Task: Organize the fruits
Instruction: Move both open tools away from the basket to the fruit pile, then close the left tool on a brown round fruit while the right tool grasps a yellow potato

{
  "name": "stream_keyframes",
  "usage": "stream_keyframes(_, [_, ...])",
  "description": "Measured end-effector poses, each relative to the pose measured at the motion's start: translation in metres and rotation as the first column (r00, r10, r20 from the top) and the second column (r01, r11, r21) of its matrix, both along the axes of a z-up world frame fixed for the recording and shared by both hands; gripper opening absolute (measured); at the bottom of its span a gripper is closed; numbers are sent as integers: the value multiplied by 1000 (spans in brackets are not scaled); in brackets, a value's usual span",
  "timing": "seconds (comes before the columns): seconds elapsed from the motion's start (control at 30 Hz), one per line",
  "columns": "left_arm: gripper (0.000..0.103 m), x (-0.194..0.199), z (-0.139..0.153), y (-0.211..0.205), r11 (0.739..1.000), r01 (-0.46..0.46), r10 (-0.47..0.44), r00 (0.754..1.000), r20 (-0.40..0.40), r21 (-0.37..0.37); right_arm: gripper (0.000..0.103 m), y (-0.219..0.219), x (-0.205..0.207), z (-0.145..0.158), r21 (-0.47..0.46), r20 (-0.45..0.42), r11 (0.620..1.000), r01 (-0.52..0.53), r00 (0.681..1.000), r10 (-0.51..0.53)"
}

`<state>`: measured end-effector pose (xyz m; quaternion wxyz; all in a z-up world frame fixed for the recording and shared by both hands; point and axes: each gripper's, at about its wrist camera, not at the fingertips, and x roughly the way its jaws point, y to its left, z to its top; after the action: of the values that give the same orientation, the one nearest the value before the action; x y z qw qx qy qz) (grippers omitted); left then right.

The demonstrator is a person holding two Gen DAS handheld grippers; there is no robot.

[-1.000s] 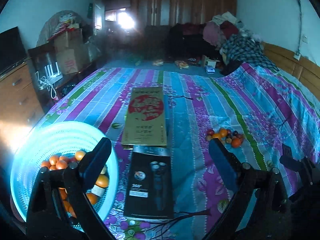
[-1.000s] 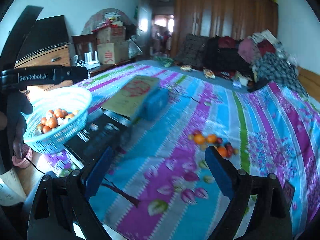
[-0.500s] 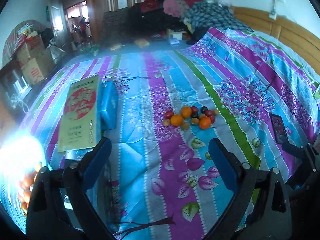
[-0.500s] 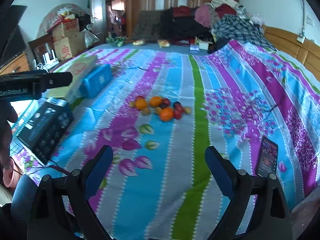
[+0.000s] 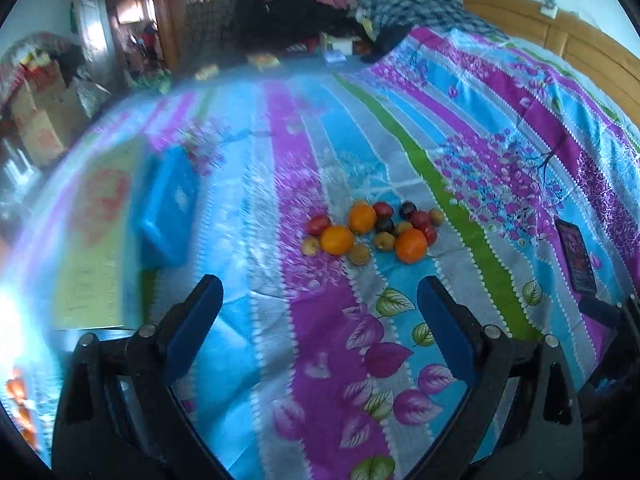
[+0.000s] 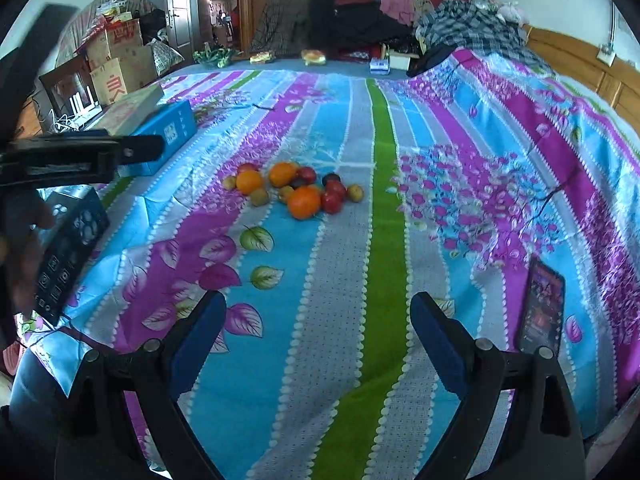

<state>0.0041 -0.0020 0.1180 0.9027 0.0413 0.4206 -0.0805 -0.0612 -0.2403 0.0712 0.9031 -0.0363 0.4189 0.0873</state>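
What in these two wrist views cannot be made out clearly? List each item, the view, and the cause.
- Basket, left wrist view: cut off by the left edge and washed out by glare; its contents are uncountable.
- Yellow box, left wrist view: motion blur makes its print unreadable.
- Small fruits in the fruit pile, right wrist view: too small to name their kind.
- Phone screen, right wrist view: too dark to read.
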Motion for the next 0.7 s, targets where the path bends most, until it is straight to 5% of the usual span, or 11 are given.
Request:
stream_keyframes(0.27, [56, 47, -73, -7, 993, 46, -64, 984, -165, -108, 87, -26, 5, -39, 28, -82, 999, 39, 996, -37])
stream_keyframes(0.7, [51, 87, -108, -31, 988, 58, -80, 985, -154, -141, 70, -39, 27, -63, 65, -124, 997, 50, 991, -42])
